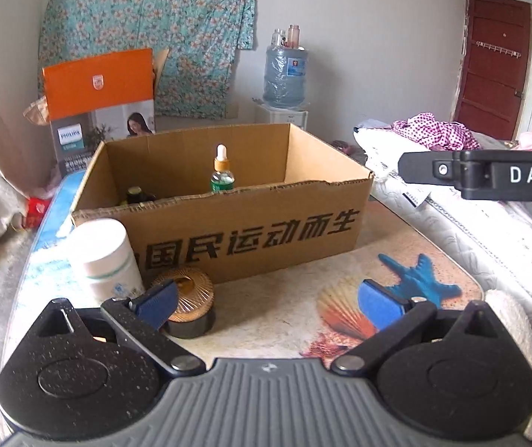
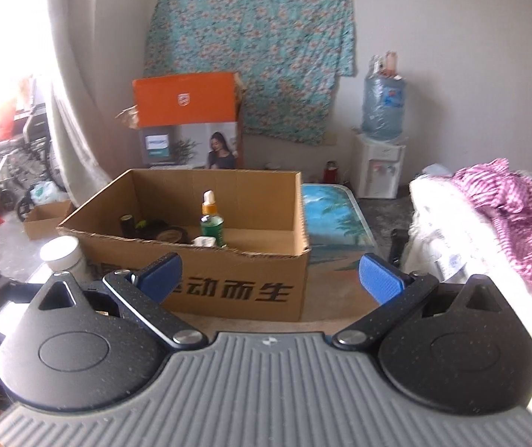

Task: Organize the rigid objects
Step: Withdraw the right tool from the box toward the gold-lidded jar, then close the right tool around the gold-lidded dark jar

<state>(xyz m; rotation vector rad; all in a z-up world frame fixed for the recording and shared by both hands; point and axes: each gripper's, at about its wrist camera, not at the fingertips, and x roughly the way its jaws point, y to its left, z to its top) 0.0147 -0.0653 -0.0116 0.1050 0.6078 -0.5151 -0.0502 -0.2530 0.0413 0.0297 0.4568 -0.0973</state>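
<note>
Left gripper [image 1: 266, 301] fingers spread, empty. Jar [image 1: 190, 303] stood upright on the worktop [image 1: 266, 309], lower left of frame, touching the left finger's tip, bottle [image 1: 104, 257] just behind. Right gripper [image 2: 269, 279] spread, empty, farther off, facing the box [image 2: 236, 283].

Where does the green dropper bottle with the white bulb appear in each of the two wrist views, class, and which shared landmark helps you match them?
Left wrist view: the green dropper bottle stands upright inside the cardboard box, just above its front wall, slightly left of picture centre.
Right wrist view: the same bottle stands inside the box, behind the front wall, left of centre.
Shared landmark: the orange-topped carton behind the box.
</note>
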